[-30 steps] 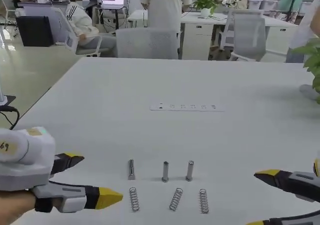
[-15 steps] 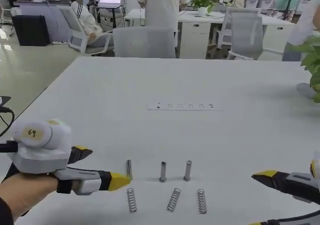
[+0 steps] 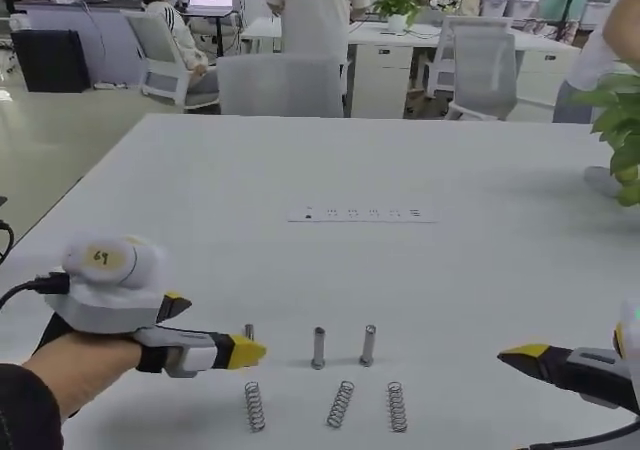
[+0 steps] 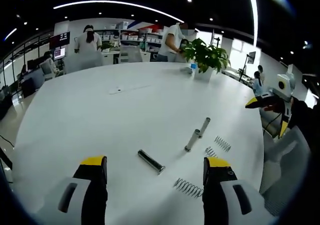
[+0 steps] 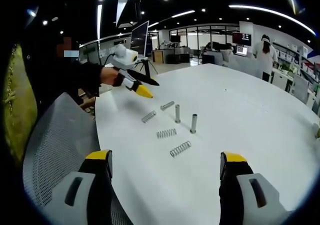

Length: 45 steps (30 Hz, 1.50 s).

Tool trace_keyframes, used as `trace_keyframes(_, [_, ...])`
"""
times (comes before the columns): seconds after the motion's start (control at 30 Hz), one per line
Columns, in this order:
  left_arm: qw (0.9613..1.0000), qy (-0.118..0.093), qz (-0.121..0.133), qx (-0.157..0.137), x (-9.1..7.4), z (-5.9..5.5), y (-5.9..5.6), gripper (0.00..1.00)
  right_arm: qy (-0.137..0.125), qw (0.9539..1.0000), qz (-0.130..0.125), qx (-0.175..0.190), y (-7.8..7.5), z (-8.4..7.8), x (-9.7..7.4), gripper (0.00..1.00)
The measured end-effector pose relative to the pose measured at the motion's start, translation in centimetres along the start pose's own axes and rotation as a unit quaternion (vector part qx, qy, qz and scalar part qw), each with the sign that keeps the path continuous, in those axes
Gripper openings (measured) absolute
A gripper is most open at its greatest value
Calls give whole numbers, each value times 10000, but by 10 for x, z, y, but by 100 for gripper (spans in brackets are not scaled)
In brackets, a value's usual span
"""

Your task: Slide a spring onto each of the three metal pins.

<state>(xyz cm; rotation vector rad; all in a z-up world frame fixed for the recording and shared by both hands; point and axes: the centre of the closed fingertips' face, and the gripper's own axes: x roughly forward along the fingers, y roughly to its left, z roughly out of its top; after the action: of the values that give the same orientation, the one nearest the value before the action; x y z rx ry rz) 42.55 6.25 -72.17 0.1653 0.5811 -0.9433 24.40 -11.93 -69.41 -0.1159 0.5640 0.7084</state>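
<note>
Three metal pins sit in a row near the table's front edge. The left pin (image 3: 249, 332) (image 4: 151, 161) lies flat, while the middle pin (image 3: 318, 348) and the right pin (image 3: 367, 345) stand upright. Three springs lie just in front of them: left spring (image 3: 254, 407), middle spring (image 3: 340, 404), right spring (image 3: 397, 407). My left gripper (image 3: 215, 328) (image 4: 154, 162) is open, its jaws on either side of the lying pin, one yellow tip right beside it. My right gripper (image 3: 525, 400) (image 5: 166, 159) is open and holds nothing, well to the right of the springs.
A white power strip (image 3: 362, 214) is set into the table's middle. A potted plant (image 3: 620, 120) stands at the right edge. Grey chairs (image 3: 280, 85) and several people are beyond the far edge. The tabletop (image 3: 300, 160) is wide and white.
My left gripper has moved right and forward, from the table's left front up to the left pin. The right gripper has stayed about where it was.
</note>
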Motion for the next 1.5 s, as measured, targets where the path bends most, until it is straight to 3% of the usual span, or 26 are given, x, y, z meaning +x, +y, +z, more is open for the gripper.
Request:
trace_keyframes(0.73, [9964,765,374,13,34,-11,19,53,56,10000,33,69,-1,-6,3,87])
trace_keyframes(1.1, [9943,967,453,36,50,-12,18,45,87,9999,47,74,-1,-7,4,87])
trace_keyframes(1.5, [9913,1180,578,7,58,-22,17,34,108,9999,29,113,-2,-11,3,86])
